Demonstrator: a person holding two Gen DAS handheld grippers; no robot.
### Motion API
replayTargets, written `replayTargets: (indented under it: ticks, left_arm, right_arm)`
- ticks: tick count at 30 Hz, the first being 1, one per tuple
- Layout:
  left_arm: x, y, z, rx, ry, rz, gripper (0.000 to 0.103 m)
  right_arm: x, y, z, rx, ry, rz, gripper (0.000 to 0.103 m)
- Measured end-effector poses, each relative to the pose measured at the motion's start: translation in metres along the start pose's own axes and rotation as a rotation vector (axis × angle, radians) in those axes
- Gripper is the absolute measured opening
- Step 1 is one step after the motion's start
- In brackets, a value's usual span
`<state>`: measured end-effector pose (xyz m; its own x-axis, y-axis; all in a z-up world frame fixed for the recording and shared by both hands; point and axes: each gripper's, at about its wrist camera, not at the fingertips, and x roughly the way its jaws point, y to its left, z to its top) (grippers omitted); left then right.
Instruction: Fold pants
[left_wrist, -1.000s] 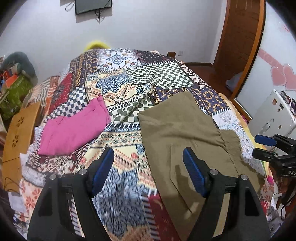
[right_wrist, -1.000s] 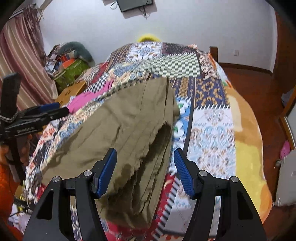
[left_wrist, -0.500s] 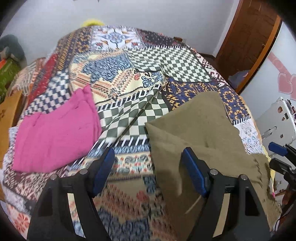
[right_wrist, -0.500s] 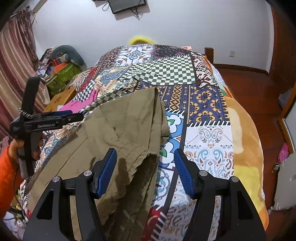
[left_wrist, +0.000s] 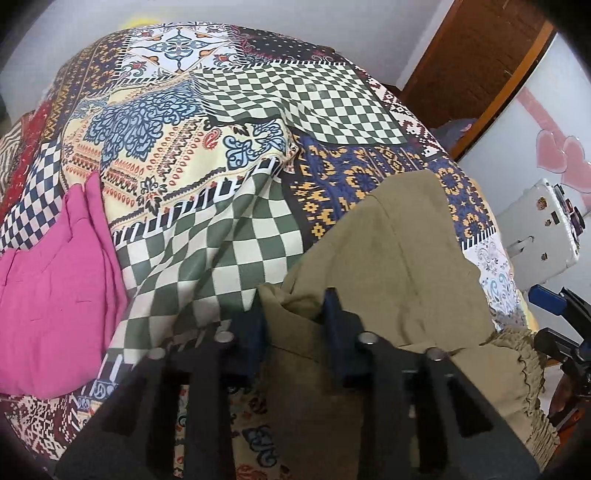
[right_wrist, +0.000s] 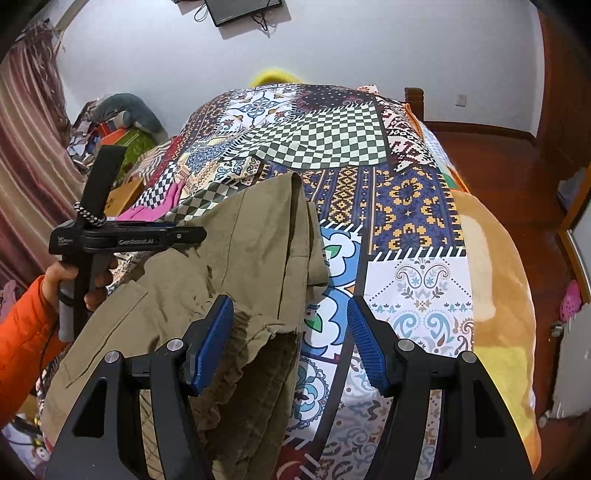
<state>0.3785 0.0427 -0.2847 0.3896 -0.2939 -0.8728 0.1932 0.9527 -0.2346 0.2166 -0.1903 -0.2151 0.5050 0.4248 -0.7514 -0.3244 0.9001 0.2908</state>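
Note:
Olive-khaki pants (left_wrist: 399, 266) lie folded lengthwise on the patchwork bed, with the elastic waistband (left_wrist: 524, 373) at the near right. My left gripper (left_wrist: 293, 317) has closed on the pants' left edge, where the cloth bunches up between the blue pads. In the right wrist view the left gripper (right_wrist: 188, 233) grips that same edge of the pants (right_wrist: 236, 266). My right gripper (right_wrist: 290, 347) is open, its left pad resting over the waistband, the right pad over the bedspread.
A folded pink garment (left_wrist: 51, 280) lies on the bed to the left. The patchwork bedspread (left_wrist: 258, 122) covers the bed. A white appliance (left_wrist: 539, 229) stands at the right. Boxes and clutter (right_wrist: 118, 140) sit on the floor left of the bed.
My left gripper moved forward and down and closed on the pants' left edge, lifting a fold. My right gripper stayed open and drew back slightly over the waistband.

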Motion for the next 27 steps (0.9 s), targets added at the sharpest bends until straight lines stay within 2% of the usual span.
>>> replayTargets:
  ticks: [1,2,6,12,19,23,27]
  left_arm:
    - [-0.001,-0.002,-0.001,0.015,0.006,-0.01,0.013]
    - [-0.002,-0.004,-0.001,0.028,0.004,-0.001,0.012]
    - [-0.012,-0.007,-0.008,0.036,-0.004,0.074,0.011]
    - [-0.044,0.007,-0.031,-0.016,-0.031,0.16,0.011]
    - [-0.094,0.021,-0.082,-0.096,-0.071,0.255,0.012]
    - [-0.113,0.021,-0.116,-0.151,-0.079,0.262,0.011]
    - [-0.131,0.007,-0.149,-0.141,-0.09,0.268,0.012]
  right_arm:
    - [-0.001,0.0,0.0,0.002,-0.001,-0.001,0.06]
    - [-0.002,-0.001,0.0,0.002,-0.001,-0.002,0.06]
    - [-0.006,0.0,0.001,-0.002,-0.007,-0.003,0.06]
    - [-0.018,0.009,0.001,-0.023,-0.025,0.008,0.06]
    - [-0.031,0.02,-0.004,-0.048,-0.034,0.018,0.06]
    - [-0.036,0.028,-0.011,-0.065,-0.023,0.015,0.06]
    - [-0.04,0.034,-0.02,-0.077,-0.013,0.01,0.06]
